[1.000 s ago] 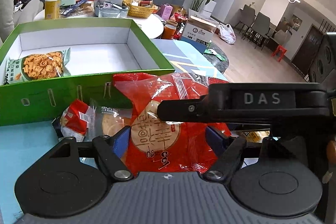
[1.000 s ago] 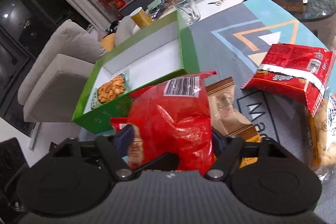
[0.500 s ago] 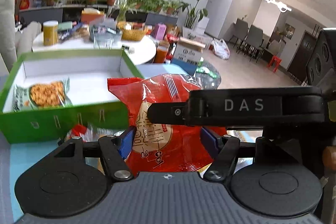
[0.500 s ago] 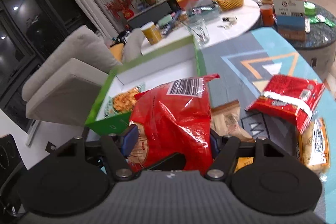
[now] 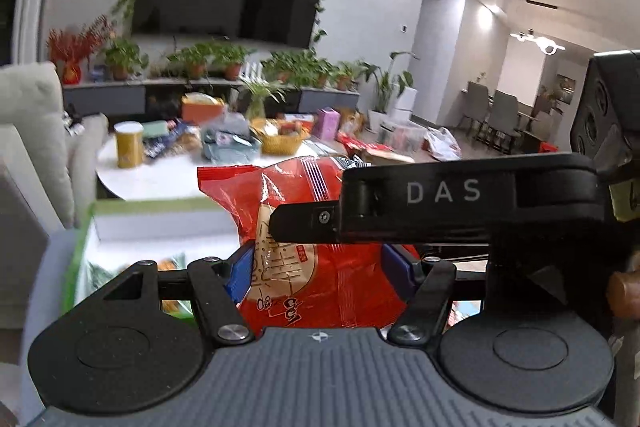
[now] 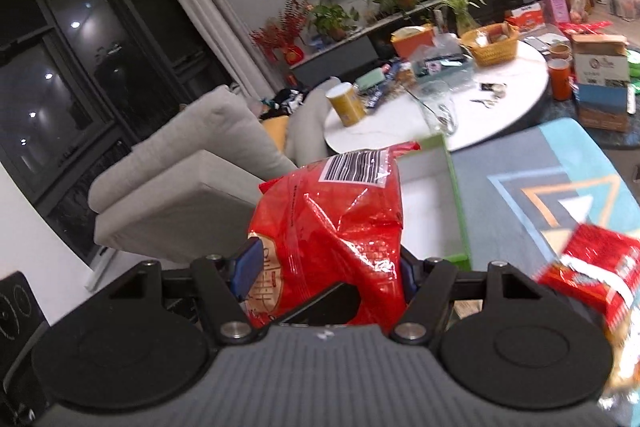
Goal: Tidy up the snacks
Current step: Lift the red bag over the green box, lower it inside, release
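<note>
Above green box point(image 5: 132, 223), red snack bag point(image 5: 320, 267) lifted higher; left gripper point(image 5: 320, 271), right gripper point(image 6: 324, 271) both clamping it.

Patterned table mat point(image 6: 532, 211) — green box point(image 6: 458, 203), red packet point(image 6: 588, 267) on it.

Red snack bag point(image 5: 320, 259), glossy, cracker picture and printing on the front, barcode label on the back point(image 6: 356, 167), upright, pinched between blue-padded fingers point(image 5: 240, 275) on both sides. Green box point(image 6: 456, 203), white inside, open, behind and below it, one snack packet point(image 5: 172, 263) lying flat inside. Second red packet point(image 6: 592, 267) lying on the worktop, right of the box.
</note>
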The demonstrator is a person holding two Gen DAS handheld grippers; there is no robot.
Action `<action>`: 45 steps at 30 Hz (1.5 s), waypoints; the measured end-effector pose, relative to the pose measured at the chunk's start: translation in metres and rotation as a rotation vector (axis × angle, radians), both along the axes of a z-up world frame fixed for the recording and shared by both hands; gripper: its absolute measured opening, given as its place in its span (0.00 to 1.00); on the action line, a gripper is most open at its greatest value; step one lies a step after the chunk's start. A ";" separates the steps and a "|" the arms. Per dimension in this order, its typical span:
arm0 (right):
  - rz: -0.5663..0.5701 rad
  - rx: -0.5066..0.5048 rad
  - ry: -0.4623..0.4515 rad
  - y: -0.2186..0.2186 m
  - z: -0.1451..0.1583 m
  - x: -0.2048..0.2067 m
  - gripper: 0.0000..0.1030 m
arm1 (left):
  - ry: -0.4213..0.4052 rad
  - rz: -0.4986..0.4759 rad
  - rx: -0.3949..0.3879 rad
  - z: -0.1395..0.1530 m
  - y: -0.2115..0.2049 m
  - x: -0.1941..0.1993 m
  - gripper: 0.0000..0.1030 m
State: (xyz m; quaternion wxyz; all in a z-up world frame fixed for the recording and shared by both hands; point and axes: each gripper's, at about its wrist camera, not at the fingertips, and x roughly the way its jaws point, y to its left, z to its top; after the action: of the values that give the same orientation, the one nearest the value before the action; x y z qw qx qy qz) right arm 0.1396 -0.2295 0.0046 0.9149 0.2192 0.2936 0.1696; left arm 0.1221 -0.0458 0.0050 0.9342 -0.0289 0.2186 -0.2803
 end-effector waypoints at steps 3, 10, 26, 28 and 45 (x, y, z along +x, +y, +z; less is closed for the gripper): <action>0.007 0.012 -0.010 0.004 0.005 0.014 0.60 | -0.008 0.016 -0.007 0.005 0.004 0.014 0.61; 0.016 0.030 -0.023 0.000 0.006 0.037 0.60 | -0.025 0.022 0.011 0.009 0.001 0.045 0.61; -0.001 0.059 0.093 -0.004 -0.048 0.097 0.60 | 0.085 0.013 0.034 -0.047 -0.005 0.114 0.61; -0.001 0.057 0.109 -0.003 -0.055 0.103 0.60 | 0.100 0.015 0.033 -0.053 -0.004 0.120 0.61; -0.065 -0.010 0.171 -0.011 -0.064 0.088 0.60 | 0.099 0.028 0.103 -0.060 -0.006 0.107 0.62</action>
State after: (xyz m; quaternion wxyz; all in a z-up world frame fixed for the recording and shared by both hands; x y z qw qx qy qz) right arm 0.2274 -0.2409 -0.0591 0.8926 0.2377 0.3641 0.1188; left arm 0.2288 -0.0521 -0.0549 0.9263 0.0025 0.2782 -0.2540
